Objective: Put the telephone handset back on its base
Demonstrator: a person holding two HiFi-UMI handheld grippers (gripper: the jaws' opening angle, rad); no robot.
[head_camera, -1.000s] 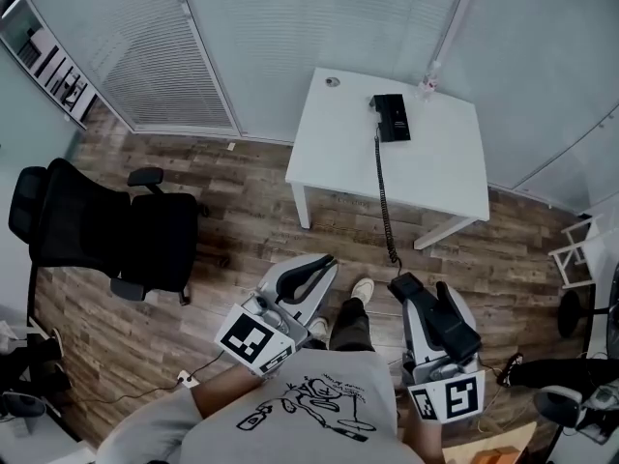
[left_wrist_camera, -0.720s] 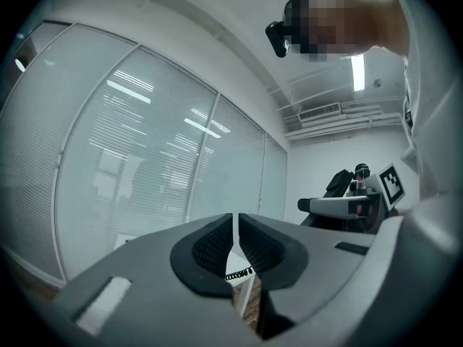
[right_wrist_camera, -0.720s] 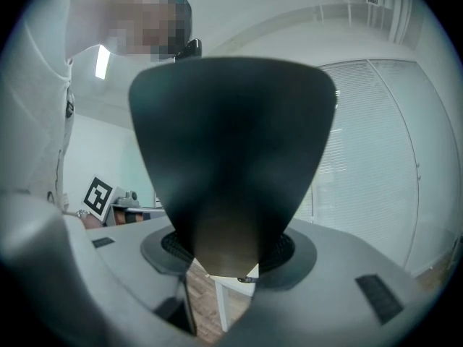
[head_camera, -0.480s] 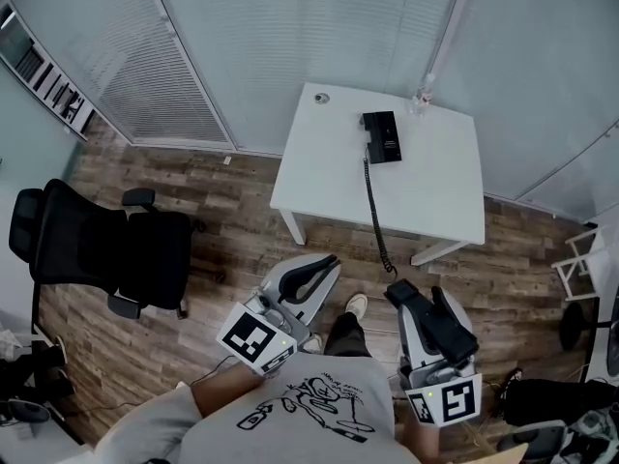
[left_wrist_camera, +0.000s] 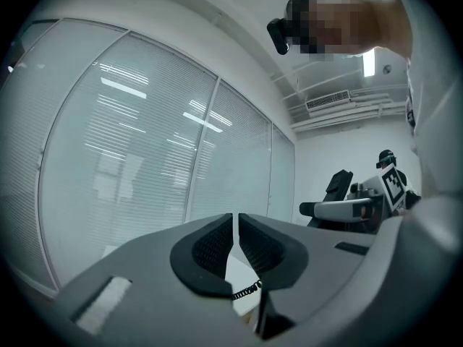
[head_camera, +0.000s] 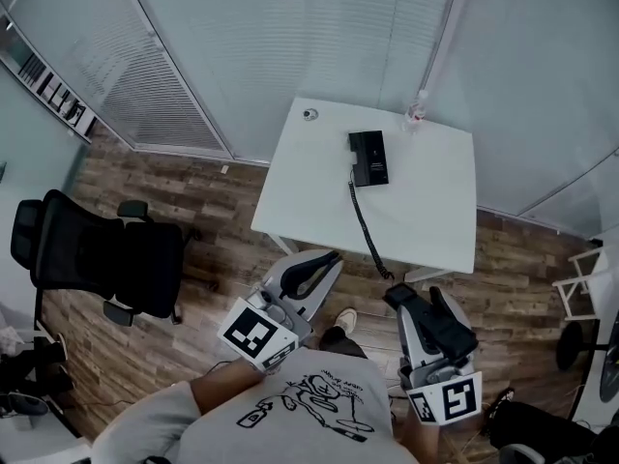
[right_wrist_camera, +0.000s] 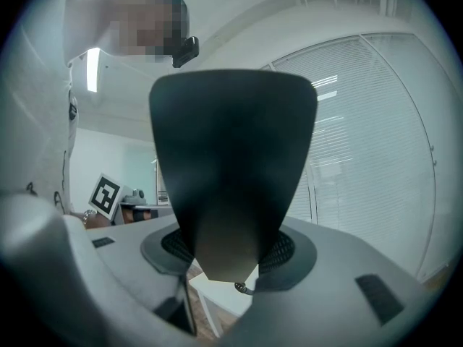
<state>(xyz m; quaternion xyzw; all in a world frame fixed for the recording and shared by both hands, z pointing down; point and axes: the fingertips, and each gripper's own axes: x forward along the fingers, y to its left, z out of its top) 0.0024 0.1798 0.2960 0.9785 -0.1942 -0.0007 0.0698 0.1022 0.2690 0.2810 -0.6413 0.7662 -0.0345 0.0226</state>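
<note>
Telephone handset held off its base.
Head view only: base on white table, coiled cord running to the handset. Right gripper view: jaws clamped on handset. Left gripper view: jaws together, empty.

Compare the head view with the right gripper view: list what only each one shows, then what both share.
Head view only: the telephone base lying on the white table, and the black office chair on the floor.
Right gripper view only: the pads of the right gripper clamped on the handset, close up, plus a ceiling light.
Both: the handset, a corner of the table, part of the coiled cord, and the blinds.
</note>
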